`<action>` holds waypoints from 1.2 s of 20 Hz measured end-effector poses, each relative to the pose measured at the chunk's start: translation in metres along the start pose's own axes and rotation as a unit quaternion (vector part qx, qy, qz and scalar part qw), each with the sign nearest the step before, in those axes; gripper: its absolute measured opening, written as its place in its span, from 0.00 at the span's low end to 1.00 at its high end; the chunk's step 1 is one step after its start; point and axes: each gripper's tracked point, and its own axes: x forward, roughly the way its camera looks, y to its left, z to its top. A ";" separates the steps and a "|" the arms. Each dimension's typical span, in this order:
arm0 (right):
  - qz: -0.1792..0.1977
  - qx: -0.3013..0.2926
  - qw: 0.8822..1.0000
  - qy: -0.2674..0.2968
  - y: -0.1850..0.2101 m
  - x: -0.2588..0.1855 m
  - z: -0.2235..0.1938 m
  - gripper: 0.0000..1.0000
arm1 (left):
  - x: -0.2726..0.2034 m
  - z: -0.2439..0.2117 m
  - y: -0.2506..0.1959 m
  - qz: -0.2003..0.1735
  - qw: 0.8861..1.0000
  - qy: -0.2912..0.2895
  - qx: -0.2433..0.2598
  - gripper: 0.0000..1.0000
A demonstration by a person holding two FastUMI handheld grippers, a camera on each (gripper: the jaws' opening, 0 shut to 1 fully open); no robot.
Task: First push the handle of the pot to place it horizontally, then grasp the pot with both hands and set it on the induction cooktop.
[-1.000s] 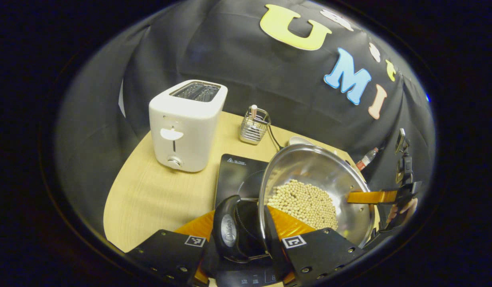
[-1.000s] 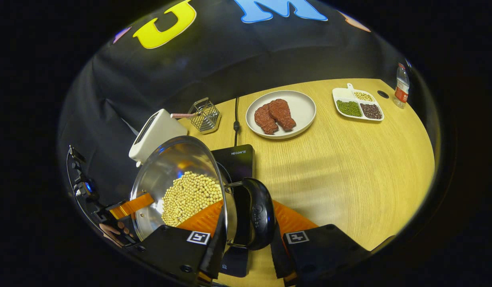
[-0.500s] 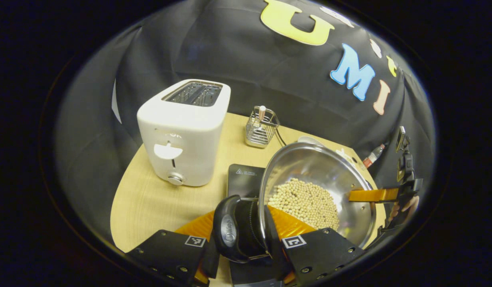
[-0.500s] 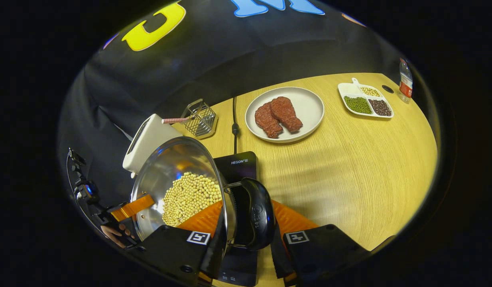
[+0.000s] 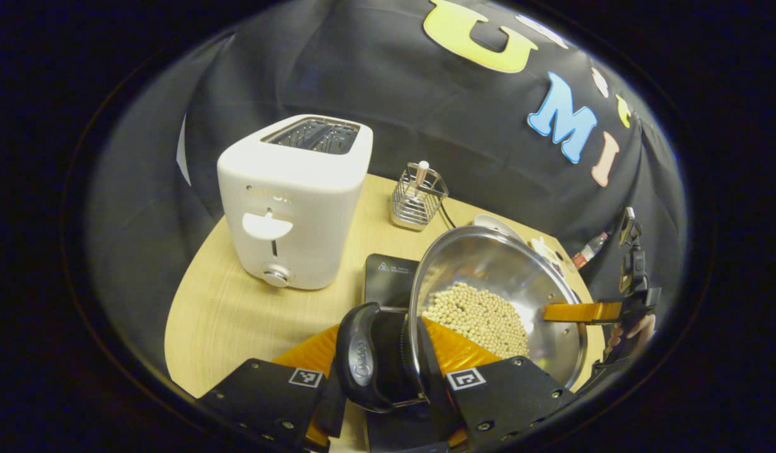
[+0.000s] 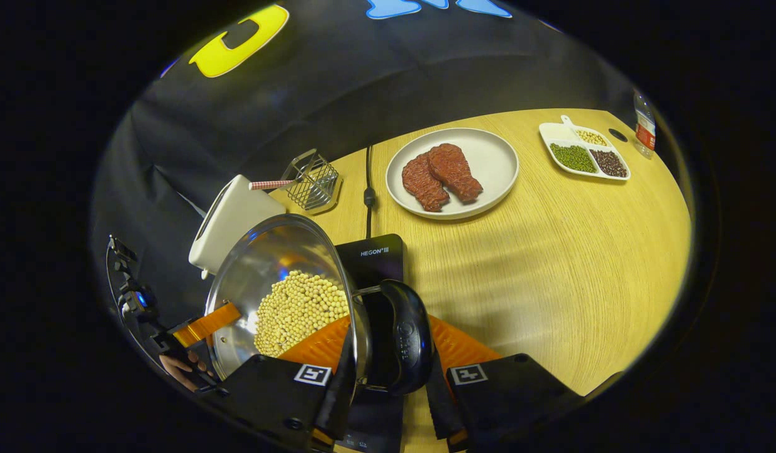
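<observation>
A steel pot holding soybeans hangs between both grippers above the black induction cooktop. My left gripper is shut on the pot's rim at one black side handle, one finger inside the wall and one outside. At the far rim I see the other gripper's finger and the hand holding it. In the right gripper view, my right gripper is shut on the pot at the opposite black handle. The cooktop lies under and just beyond the pot.
A white toaster and a wire basket stand behind the cooktop on the wooden table. A power cord runs back from it. Further right sit a plate with two meat pieces, a sectioned dish and a bottle.
Both grippers have carried the pot toward the back of the table, so more of the cooktop is now beneath it. The toaster and plate look nearer. Both grips are unchanged.
</observation>
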 end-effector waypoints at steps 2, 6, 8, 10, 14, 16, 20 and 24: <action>0.000 0.000 1.000 0.001 0.000 0.000 0.001 0.51 | 0.005 -0.002 0.000 0.002 1.000 0.004 0.003 0.53; -0.006 -0.002 1.000 0.005 -0.001 -0.001 -0.002 0.56 | 0.006 -0.001 -0.003 0.006 1.000 0.011 0.005 0.58; -0.007 0.000 1.000 0.008 -0.001 -0.002 -0.002 0.57 | 0.009 -0.001 -0.004 0.014 1.000 0.012 0.012 0.60; -0.008 -0.004 1.000 0.003 -0.002 -0.004 0.001 0.59 | 0.009 0.005 -0.004 0.028 0.999 0.005 0.021 0.67; -0.012 -0.028 0.999 -0.014 -0.007 -0.026 0.008 0.92 | -0.003 0.001 0.006 0.061 0.998 0.002 0.014 0.84; -0.010 -0.042 0.999 -0.024 -0.009 -0.038 0.012 0.98 | -0.014 0.003 0.004 0.063 0.998 -0.002 0.003 0.81; -0.006 -0.058 0.997 -0.044 -0.015 -0.077 0.016 0.98 | -0.045 0.010 0.001 0.084 0.996 -0.027 -0.002 0.81; -0.004 -0.074 0.995 -0.073 -0.026 -0.122 0.023 0.98 | -0.082 0.022 -0.012 0.116 0.991 -0.057 0.042 0.83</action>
